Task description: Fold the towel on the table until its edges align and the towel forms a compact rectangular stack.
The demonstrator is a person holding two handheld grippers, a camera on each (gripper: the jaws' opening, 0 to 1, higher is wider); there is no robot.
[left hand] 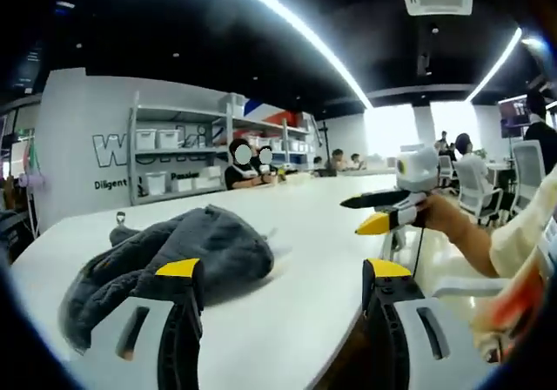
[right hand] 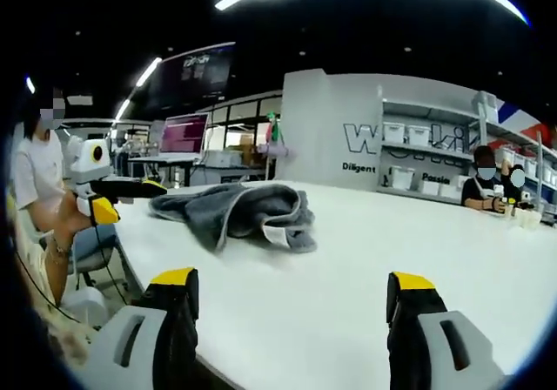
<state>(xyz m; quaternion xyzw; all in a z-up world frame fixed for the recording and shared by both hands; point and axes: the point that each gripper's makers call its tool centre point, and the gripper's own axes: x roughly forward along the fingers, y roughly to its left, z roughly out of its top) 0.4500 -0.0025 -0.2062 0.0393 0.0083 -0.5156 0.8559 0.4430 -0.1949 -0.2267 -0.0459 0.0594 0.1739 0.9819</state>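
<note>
Folding has not begun: the grey towel (left hand: 165, 259) lies crumpled on the white table (left hand: 305, 259), near its left end. The left gripper (left hand: 283, 272) and right gripper (right hand: 291, 281) hover spread, empty. Next, pinch two corners and spread it flat.

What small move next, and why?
Probably bring the left gripper forward to the towel and pinch its near edge. The towel lies crumpled and unfolded on the table, both grippers stand open and empty, and the right gripper is off to the side.
</note>
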